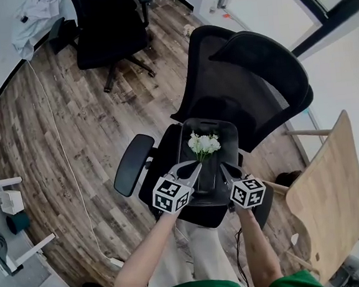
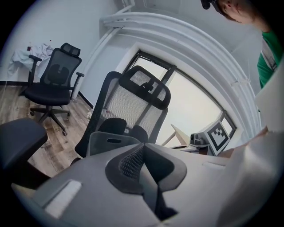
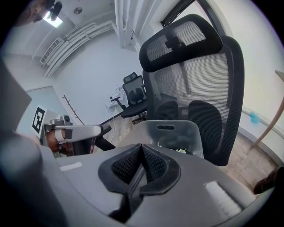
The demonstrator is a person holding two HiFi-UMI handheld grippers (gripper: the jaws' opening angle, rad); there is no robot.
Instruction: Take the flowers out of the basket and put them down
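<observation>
Just beyond the left gripper (image 1: 193,166) and right gripper (image 1: 229,168), jaws pressed together and empty, flowers (image 1: 203,144) stand in the basket (image 1: 210,119): probably light and crushable, so pinch the stems, not the blooms.

Wood floor (image 1: 73,136), black mesh chair (image 1: 249,77)

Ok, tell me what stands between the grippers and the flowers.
Only the basket wall: it rises ahead of the left gripper and right gripper, with the flowers behind it. The top is open, uncovered.
</observation>
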